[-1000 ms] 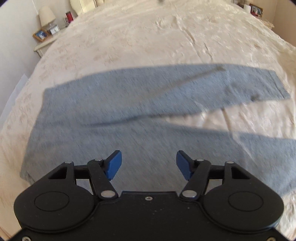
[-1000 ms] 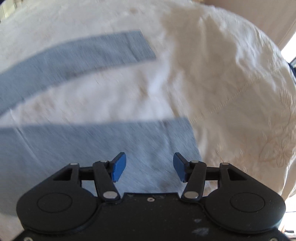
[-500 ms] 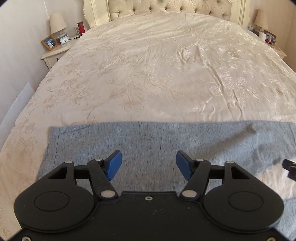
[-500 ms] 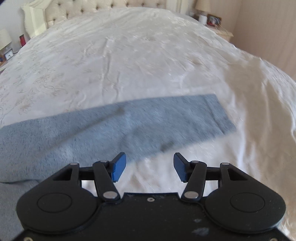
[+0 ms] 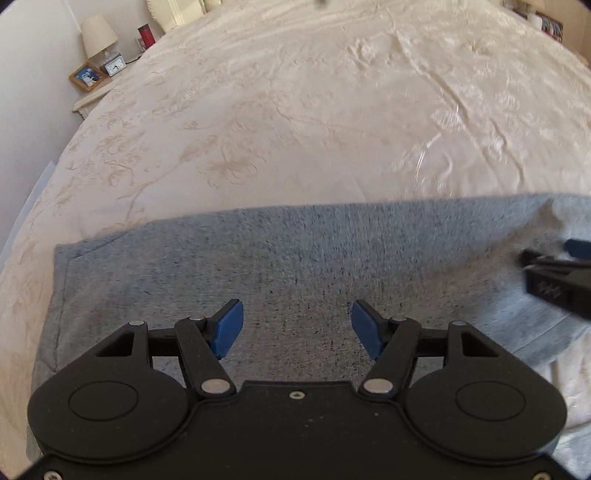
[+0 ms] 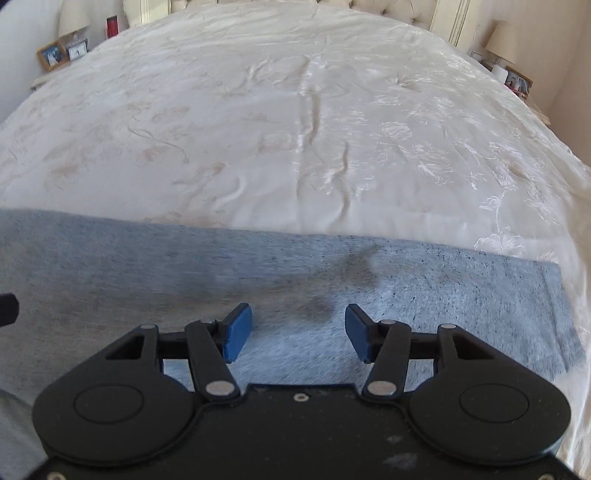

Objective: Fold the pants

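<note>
The grey-blue pants (image 5: pixel 295 266) lie flat across the near part of the cream bedspread (image 5: pixel 314 110). The left wrist view shows their left end; the right wrist view shows the pants (image 6: pixel 443 288) ending at a straight right edge. My left gripper (image 5: pixel 297 328) is open and empty, just above the cloth. My right gripper (image 6: pixel 298 332) is open and empty over the right part of the pants. The right gripper's tip also shows in the left wrist view (image 5: pixel 554 269), at the right edge over the cloth.
A bedside table with a lamp (image 5: pixel 98 38), a framed photo (image 5: pixel 85 75) and a small clock stands at the far left. Another bedside table with a lamp (image 6: pixel 506 40) stands at the far right. The headboard (image 6: pixel 369 5) is at the far end.
Both grippers swung from looking down at the spread legs to looking along the bed. The pants now show as one band, and both grippers sit lower and closer over it. Jaws stayed open.
</note>
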Tool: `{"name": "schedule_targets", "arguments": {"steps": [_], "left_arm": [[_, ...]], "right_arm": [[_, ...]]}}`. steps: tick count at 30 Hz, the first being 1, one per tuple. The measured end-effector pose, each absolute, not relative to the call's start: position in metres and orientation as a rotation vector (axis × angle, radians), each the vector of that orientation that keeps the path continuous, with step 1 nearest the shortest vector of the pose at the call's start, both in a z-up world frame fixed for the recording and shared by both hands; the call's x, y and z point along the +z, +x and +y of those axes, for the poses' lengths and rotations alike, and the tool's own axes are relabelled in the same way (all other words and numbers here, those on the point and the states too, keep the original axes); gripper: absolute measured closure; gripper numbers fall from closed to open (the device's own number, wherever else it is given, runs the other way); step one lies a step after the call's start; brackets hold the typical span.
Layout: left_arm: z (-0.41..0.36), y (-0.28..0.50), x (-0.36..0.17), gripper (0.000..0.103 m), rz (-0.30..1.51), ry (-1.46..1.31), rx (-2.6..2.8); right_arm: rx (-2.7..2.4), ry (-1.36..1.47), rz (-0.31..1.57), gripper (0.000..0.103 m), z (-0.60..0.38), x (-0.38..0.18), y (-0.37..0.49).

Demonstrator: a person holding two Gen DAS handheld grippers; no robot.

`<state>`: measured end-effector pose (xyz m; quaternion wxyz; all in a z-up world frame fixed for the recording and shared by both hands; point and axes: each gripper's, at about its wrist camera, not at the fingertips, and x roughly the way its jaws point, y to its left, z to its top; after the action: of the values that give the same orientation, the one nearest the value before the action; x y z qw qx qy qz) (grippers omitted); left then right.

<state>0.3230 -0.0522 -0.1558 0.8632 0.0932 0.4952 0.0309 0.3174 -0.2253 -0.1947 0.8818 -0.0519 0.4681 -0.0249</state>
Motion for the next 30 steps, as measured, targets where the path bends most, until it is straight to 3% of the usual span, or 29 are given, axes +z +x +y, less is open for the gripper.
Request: {"name": "schedule_targets", "arguments": {"steps": [6,13,21,30], "left_arm": [[-0.043,0.336,-0.196,0.032,1.110,0.274,0.106],[-0.031,0.349,-0.205,0.026,1.152,0.239,0.135],[-0.044,0.340,-0.210,0.026,1.119,0.297,0.156],[-0.037,0.340,-0.212,0.025,1.093,0.282,0.131]], "right_arm": [[-0.223,-0.036,1.035,0.047,-0.320,-0.224,0.320],[-0.444,0.064,1.120,0.048,-0.418,-0.222,0.316],[-0.440,0.428,1.056,0.042,-0.440,-0.171,0.362],[-0.602,0.481,1.099,0.043,-0.418,-0.202,0.438]]}}
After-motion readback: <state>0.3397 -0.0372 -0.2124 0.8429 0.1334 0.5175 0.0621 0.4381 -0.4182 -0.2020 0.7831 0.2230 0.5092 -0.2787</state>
